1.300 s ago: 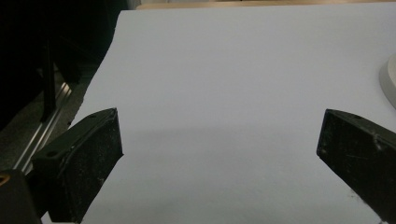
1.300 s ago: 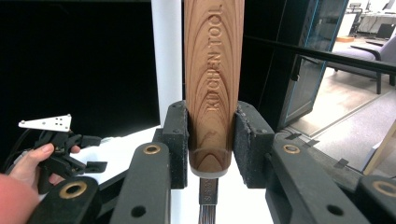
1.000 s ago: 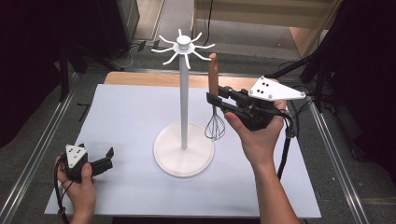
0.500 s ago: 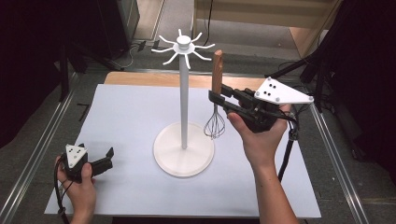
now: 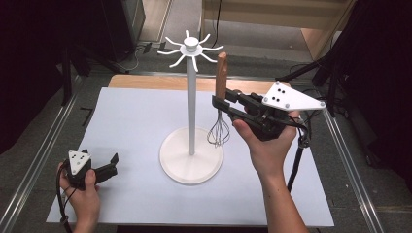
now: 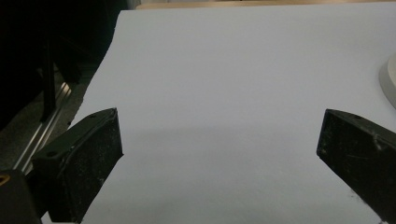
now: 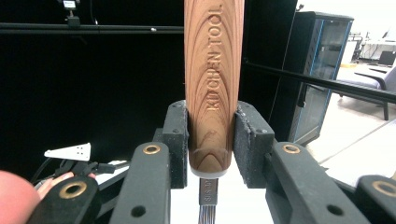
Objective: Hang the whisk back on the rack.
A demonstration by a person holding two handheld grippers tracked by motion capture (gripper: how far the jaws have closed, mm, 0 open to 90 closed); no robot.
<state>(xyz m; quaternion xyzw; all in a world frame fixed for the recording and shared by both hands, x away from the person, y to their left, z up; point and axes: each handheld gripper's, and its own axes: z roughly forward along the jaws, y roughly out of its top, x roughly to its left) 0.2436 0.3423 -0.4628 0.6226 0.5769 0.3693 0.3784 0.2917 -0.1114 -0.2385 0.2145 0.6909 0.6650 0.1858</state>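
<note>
The right tongs (image 5: pixel 223 103) were clamped on the whisk (image 5: pixel 220 109), pads squeezing the lower end of its wooden handle, as the right gripper view made plain: the grain and the words KITCHEN TOOL stood upright between the two black pads (image 7: pixel 176 140). The whisk (image 7: pixel 214 84) hung upright in the air, handle up, wire head down, just beside the pole of the white stand (image 5: pixel 191 97) and above the rim of its round base. Its wires were clear of the white sheet on the bench (image 5: pixel 131 126). Up top, the stand's hooks (image 5: pixel 192 48) fanned out, the handle's tip near one of them but apart from it. Over at the near left corner, the left tongs (image 5: pixel 112 165) sat low on the sheet, jaws wide, with bare sheet (image 6: pixel 224 93) between them.
</note>
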